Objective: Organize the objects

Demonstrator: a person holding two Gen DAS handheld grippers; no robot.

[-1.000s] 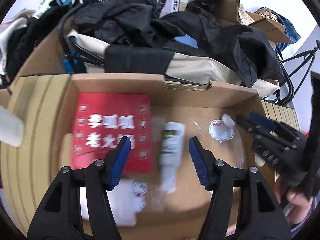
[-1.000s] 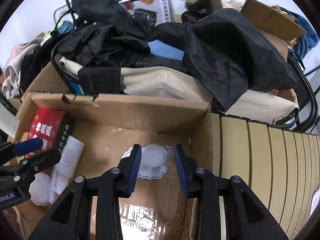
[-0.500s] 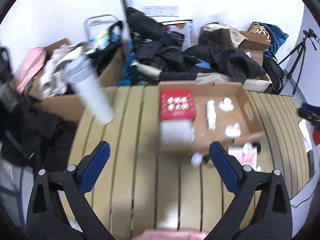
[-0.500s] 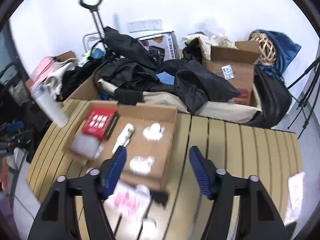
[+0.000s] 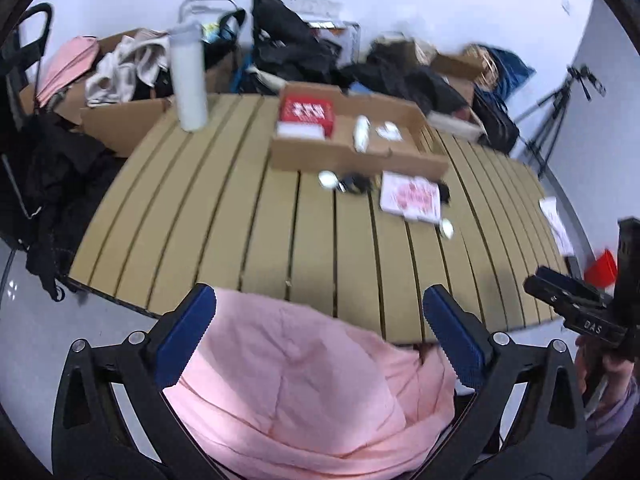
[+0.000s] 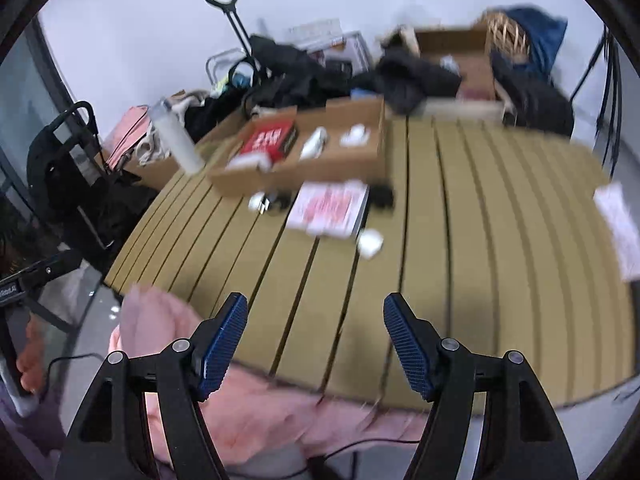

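An open cardboard box [image 5: 352, 158] [image 6: 304, 168] stands at the far side of the slatted tan table [image 5: 240, 220]. It holds a red box [image 5: 306, 112] [image 6: 270, 140], a white tube [image 5: 361, 134] [image 6: 314, 144] and small white items. In front of it lie a pink-printed white packet [image 5: 410, 198] [image 6: 330, 208], a small white piece [image 5: 447, 229] [image 6: 370, 242] and a black item [image 5: 356, 182]. My left gripper [image 5: 320, 304] hangs over the table's near edge, far from the box, its jaws opening with nothing between them. My right gripper [image 6: 316, 306] is open and empty there too.
A tall white bottle [image 5: 188, 80] [image 6: 176, 140] stands at the table's far left corner. Pink cloth [image 5: 300, 392] [image 6: 160, 320] lies below the near edge. White paper [image 5: 556, 220] [image 6: 620, 228] rests at the right edge. Bags, dark clothes and boxes crowd behind; a tripod [image 5: 560, 112] stands right.
Both grippers have pulled far back from inside the box to the table's near edge and opened wider. The white tube and the small white item stay in the box.
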